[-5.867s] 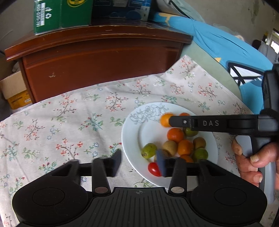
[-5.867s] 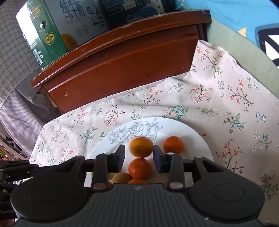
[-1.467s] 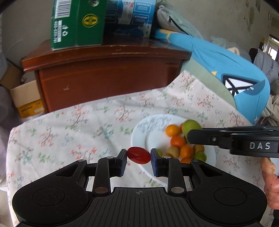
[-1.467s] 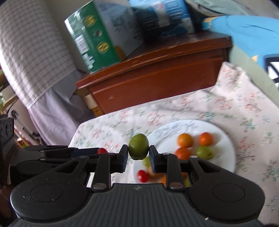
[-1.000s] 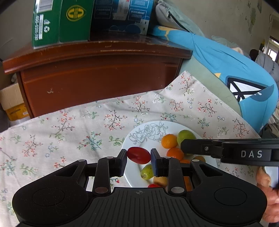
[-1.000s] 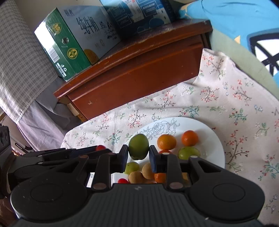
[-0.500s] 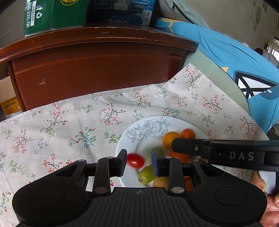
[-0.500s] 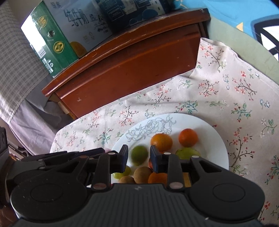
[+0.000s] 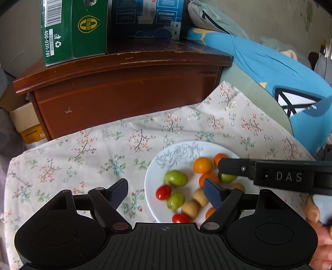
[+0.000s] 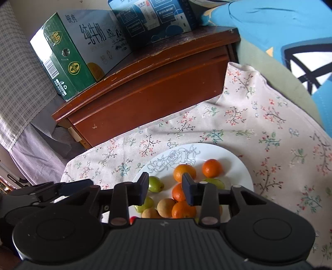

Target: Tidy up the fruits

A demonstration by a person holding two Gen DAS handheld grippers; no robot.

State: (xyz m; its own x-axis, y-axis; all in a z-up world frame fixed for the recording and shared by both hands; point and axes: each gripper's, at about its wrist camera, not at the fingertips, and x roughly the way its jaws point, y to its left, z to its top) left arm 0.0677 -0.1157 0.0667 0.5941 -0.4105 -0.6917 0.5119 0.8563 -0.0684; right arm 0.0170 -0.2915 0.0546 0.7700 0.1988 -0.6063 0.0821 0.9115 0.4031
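Observation:
A white plate (image 9: 149,182) on the floral cloth holds several small fruits: oranges, green ones, brown ones and cherry tomatoes. My left gripper (image 9: 166,192) hangs over the plate's left rim, its jaws opening wide and gripping nothing. A red cherry tomato (image 9: 163,192) lies on the plate below them, beside a green fruit (image 9: 176,178). My right gripper (image 10: 165,184) hovers over the plate (image 10: 238,164), jaws opening a little with nothing between them. The green fruit (image 10: 155,183) rests on the plate just past its left finger. From the left wrist view the right gripper (image 9: 223,168) reaches in over the fruit from the right.
A brown wooden cabinet (image 9: 128,89) stands behind the floral cloth (image 9: 83,157), with a green carton (image 9: 72,29) and a blue box (image 9: 145,18) on top. Blue bedding (image 9: 280,79) lies at the right. A person's hand (image 9: 319,228) holds the right gripper's handle.
Both grippers let go. The red tomato dropped from the left jaws onto the plate, and the green fruit dropped from the right jaws beside it. The left jaws spread wide.

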